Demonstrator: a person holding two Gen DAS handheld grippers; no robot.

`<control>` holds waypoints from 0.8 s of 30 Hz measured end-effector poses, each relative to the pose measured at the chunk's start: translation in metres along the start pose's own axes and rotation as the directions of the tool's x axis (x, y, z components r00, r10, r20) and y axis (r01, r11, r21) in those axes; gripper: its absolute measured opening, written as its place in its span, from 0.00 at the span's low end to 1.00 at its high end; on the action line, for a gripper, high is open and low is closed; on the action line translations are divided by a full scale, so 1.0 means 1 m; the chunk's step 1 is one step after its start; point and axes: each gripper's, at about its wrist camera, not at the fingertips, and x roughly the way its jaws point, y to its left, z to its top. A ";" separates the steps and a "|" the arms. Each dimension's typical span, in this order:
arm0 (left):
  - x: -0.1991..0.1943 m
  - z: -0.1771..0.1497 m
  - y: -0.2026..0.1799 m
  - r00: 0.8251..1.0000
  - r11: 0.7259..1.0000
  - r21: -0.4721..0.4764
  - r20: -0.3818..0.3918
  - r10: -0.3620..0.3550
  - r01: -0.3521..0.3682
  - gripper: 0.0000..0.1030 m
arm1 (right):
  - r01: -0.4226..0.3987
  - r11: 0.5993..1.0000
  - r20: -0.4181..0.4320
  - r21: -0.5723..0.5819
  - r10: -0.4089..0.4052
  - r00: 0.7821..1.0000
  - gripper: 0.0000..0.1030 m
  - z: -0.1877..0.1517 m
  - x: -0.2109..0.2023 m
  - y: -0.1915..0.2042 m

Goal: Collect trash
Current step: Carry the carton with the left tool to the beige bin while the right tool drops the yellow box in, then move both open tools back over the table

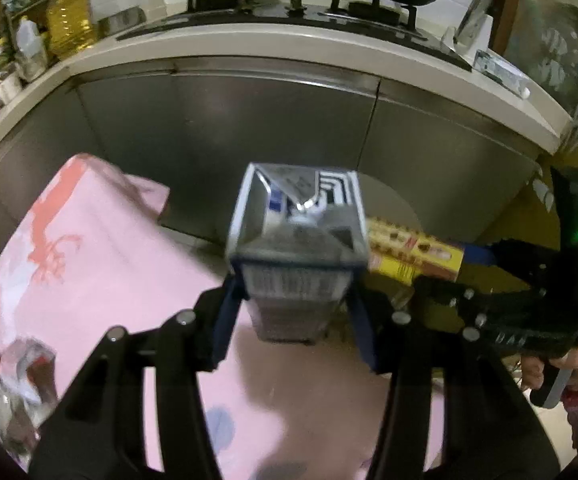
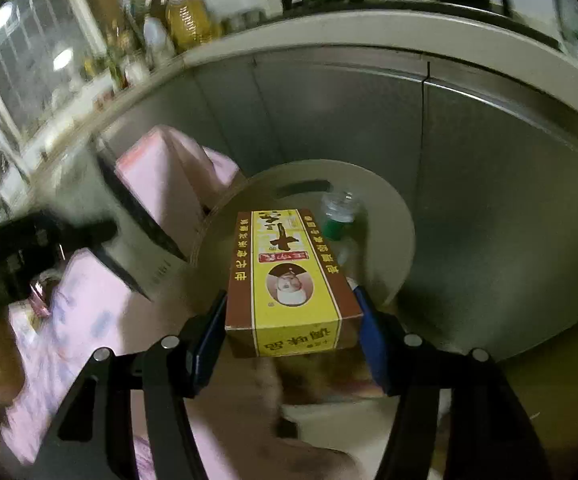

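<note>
I see my left gripper [image 1: 295,304] closed on a grey-white carton [image 1: 295,236], both pads pressing its sides, top flaps open. My right gripper [image 2: 291,334] is clamped on a yellow-brown box [image 2: 289,280], held lengthwise btw the blue pads. Both items hang in front of the steel cabinet doors [image 1: 225,128], above a round beige bin [image 2: 393,216] w/ a green-label bottle [image 2: 339,216] inside. Pink cloth [image 1: 101,264] lies at left.

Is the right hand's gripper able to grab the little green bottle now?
Probably not. The right gripper has its jaws shut on the yellow box, which lies between it and the green bottle.
</note>
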 end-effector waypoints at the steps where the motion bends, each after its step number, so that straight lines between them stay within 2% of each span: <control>1: 0.008 0.011 -0.002 0.999 0.999 -0.009 -0.026 -0.038 0.038 0.47 | 0.016 1.000 -0.021 -0.016 -0.016 1.000 0.57 0.004 0.003 -0.001; 7: 0.035 0.025 -0.014 0.995 0.999 -0.009 -0.081 -0.053 0.052 0.47 | 0.041 0.994 -0.132 -0.106 -0.055 0.990 0.57 0.016 0.029 -0.007; 11: 0.056 0.024 -0.021 0.992 1.000 0.002 -0.123 -0.020 0.021 0.48 | 0.032 0.988 -0.197 -0.153 -0.062 0.979 0.57 0.011 0.045 0.000; 12: 0.065 0.022 -0.022 0.990 1.000 0.011 -0.140 0.005 -0.003 0.63 | 0.023 0.988 -0.205 -0.155 -0.055 0.977 0.57 0.012 0.048 0.001; 13: 0.071 0.021 -0.022 0.988 1.000 0.016 -0.151 0.026 -0.024 0.82 | 0.017 0.988 -0.210 -0.156 -0.050 0.976 0.59 0.011 0.050 0.003; 14: 0.077 0.018 -0.022 0.987 0.998 0.019 -0.152 0.056 -0.054 0.84 | 0.028 0.986 -0.200 -0.163 -0.061 0.978 0.64 0.011 0.051 0.005; 16: 0.082 0.016 -0.021 0.985 0.998 0.018 -0.161 0.066 -0.064 0.84 | 0.056 0.982 -0.158 -0.182 -0.085 0.984 0.71 0.012 0.048 0.008; 18: 0.078 0.013 -0.017 0.986 0.999 -0.005 -0.159 0.046 -0.047 0.84 | 0.068 0.982 -0.116 -0.179 -0.090 0.989 0.72 0.013 0.041 0.009; 24: 0.024 0.006 -0.004 0.998 0.999 -0.035 -0.054 0.026 -0.028 0.84 | 0.032 0.996 0.004 -0.078 -0.032 0.999 0.72 0.016 0.008 0.003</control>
